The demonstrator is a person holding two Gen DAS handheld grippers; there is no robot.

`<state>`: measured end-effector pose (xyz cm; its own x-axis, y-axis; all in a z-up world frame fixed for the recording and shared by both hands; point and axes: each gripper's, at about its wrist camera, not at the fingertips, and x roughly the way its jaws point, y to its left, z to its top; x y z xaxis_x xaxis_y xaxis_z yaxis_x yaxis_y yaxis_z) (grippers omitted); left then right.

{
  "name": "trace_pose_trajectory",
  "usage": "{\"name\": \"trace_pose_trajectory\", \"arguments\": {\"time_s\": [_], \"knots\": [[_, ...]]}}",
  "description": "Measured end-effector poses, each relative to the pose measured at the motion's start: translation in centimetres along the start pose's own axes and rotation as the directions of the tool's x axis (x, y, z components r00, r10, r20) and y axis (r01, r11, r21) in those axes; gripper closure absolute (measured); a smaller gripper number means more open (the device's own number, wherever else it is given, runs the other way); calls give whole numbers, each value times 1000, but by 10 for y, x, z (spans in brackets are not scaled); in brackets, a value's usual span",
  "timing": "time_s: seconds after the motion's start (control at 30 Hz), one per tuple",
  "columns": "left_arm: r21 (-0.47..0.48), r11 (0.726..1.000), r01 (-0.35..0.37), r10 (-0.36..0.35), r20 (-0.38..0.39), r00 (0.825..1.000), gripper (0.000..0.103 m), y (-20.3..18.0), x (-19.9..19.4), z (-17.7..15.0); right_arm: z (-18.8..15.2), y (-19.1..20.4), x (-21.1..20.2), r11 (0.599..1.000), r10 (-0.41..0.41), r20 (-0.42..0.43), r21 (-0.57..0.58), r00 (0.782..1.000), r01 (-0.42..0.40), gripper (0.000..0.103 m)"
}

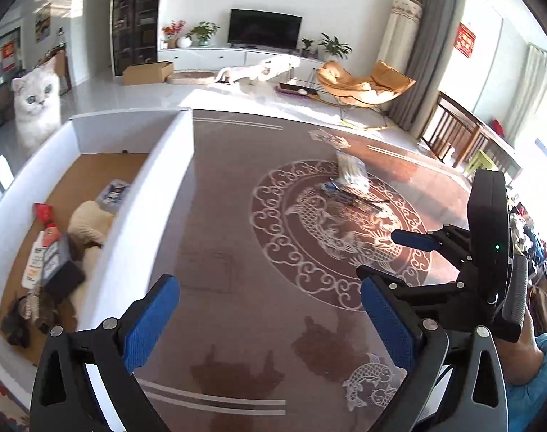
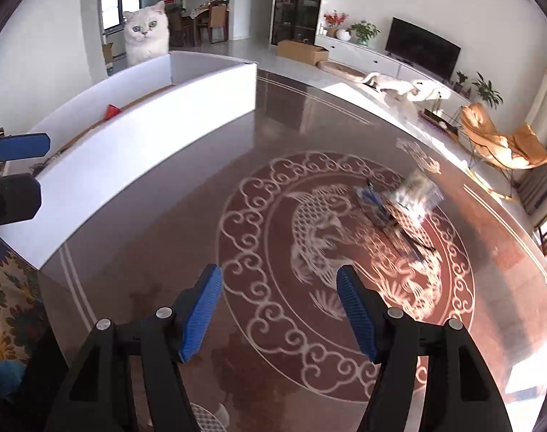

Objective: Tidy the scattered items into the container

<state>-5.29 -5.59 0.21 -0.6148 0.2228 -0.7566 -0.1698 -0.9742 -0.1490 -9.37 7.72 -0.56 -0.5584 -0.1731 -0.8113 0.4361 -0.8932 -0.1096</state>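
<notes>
A white cardboard box (image 1: 147, 187) stands on the left of the dark patterned table; in it lie a cream plush (image 1: 88, 219), a red packet (image 1: 45, 212), a tube and some dark items. Out on the table rest a clear plastic bag (image 1: 351, 172) and a thin dark blue item (image 1: 349, 196), blurred in both views. My left gripper (image 1: 270, 324) hangs open over bare table beside the box. My right gripper (image 2: 279, 306) is open too, empty, with the bag (image 2: 417, 190) and the dark item (image 2: 388, 216) ahead to its right. The box (image 2: 147, 136) is to its left.
A white cat (image 1: 36, 108) sits right behind the box and looks over its wall. A second cat (image 1: 252, 70) walks on the floor beyond the table. A wooden chair (image 1: 453, 129) stands at the table's far right edge. A person's arm (image 1: 525, 352) shows at right.
</notes>
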Motion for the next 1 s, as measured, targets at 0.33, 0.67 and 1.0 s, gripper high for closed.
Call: {"name": "trace_pose_trajectory", "arguments": {"time_s": [0.33,0.67,1.0], "knots": [[141,990,-26,36,-66,997,0,-61,129,-13,-104,-104,5,962,-205,-59,171,977,213,36],[104,992,-68,78,-98,992,0,-33,159,-6,-100,-124,16,928,-137,-6,348,991,130,33],[125,988,-96,108,-93,990,0,-38,162,-7,-101,-122,17,922,-142,-13,362,990,137,29]]}}
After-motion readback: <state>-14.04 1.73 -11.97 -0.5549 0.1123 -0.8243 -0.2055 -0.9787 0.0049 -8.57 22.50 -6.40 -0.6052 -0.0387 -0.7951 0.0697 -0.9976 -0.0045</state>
